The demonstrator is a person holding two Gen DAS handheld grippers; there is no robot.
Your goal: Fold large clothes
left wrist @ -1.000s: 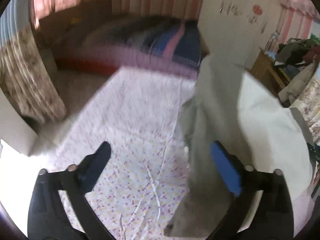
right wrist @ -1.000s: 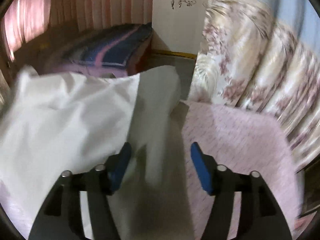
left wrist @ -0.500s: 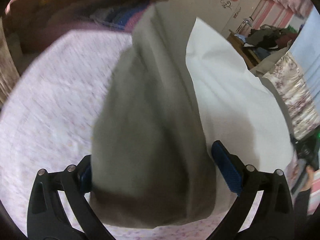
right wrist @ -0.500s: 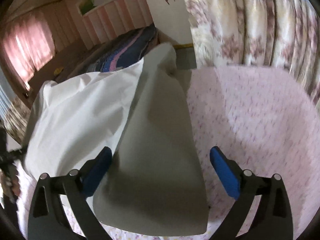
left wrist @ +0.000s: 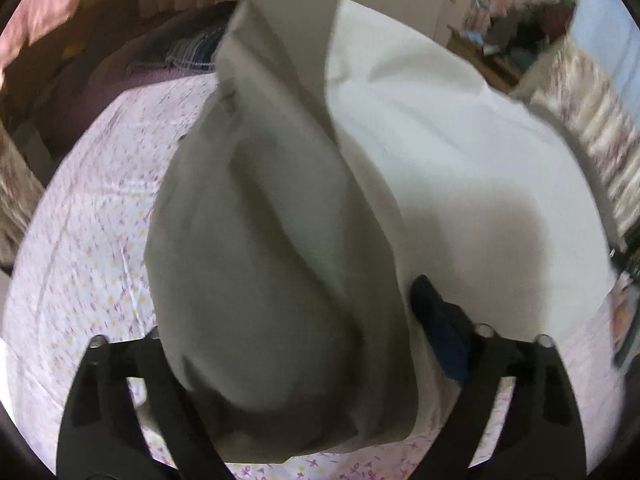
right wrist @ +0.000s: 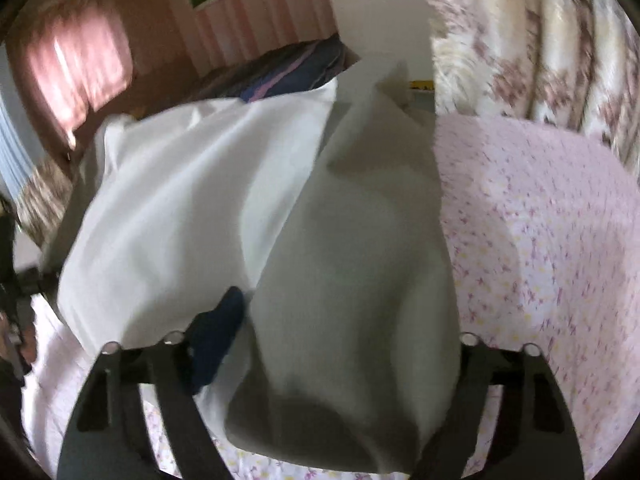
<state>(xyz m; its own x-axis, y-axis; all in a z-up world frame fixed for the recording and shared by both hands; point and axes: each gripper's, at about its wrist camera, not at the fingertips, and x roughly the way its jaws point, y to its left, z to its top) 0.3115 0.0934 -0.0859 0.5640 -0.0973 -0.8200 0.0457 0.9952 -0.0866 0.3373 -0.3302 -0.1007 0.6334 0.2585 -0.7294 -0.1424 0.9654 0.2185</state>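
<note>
A large white garment (left wrist: pixel 440 152) lies on a bed sheet with small pink flowers (left wrist: pixel 92 216). A long greyish fold of it (left wrist: pixel 272 240) runs between the fingers of my left gripper (left wrist: pixel 296 344), whose jaws are wide open around it; the left finger is hidden by cloth. In the right wrist view the same garment (right wrist: pixel 180 208) spreads left, and another fold (right wrist: pixel 360 272) lies between the wide-open jaws of my right gripper (right wrist: pixel 344 340). Neither gripper pinches the cloth.
A second bed with a dark striped blanket (right wrist: pixel 288 76) stands behind. Floral curtains (right wrist: pixel 540 40) hang at the right. A cluttered wooden table (left wrist: pixel 508 48) stands at the back right. The flowered sheet (right wrist: pixel 540 232) stretches right of the garment.
Both grippers have moved in low over the garment, so its folds now fill the space between the open jaws. The cloth has settled onto the bed.
</note>
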